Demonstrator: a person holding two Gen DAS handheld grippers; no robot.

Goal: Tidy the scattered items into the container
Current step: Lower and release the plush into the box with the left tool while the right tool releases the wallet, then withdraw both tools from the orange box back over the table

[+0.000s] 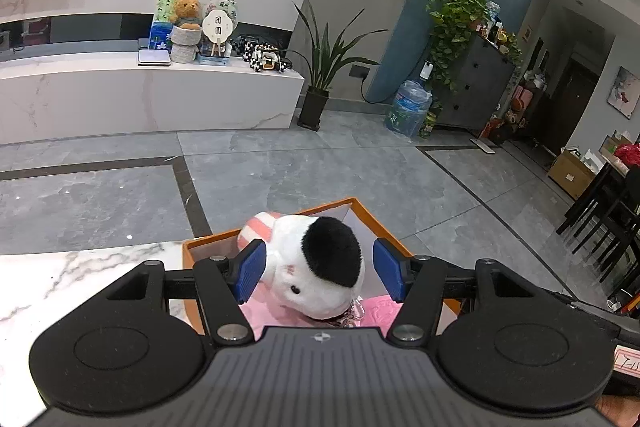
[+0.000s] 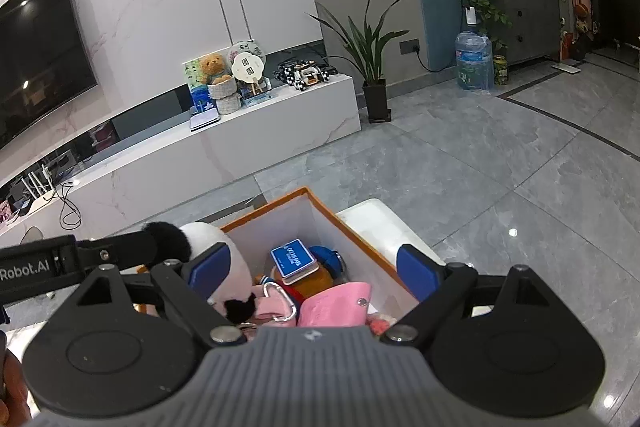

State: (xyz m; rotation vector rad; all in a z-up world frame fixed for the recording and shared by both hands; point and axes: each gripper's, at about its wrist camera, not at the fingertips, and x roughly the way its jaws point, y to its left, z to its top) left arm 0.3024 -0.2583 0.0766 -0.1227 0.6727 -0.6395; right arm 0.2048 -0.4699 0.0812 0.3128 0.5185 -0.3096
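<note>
Left gripper [image 1: 318, 269] stood part open over the orange box [image 1: 362, 205], its blue pads [image 1: 251, 271] on either side of a plush panda [image 1: 316, 267]; the pad at 9 o'clock touched the plush, the pad at 3 o'clock stood just clear, so a firm grip could not be confirmed. Right gripper [image 2: 316, 267] stood wide and empty above the same box [image 2: 304, 191]. Inside lay a blue card box [image 2: 293, 259] at 12 o'clock, a pink pouch [image 2: 334, 305] at 6 o'clock and a carabiner [image 2: 280, 301] beside it. At 9 o'clock in the right view, the panda [image 2: 208, 243] hung over the box's edge. Box rested on a white marble table [image 1: 60, 283].
</note>
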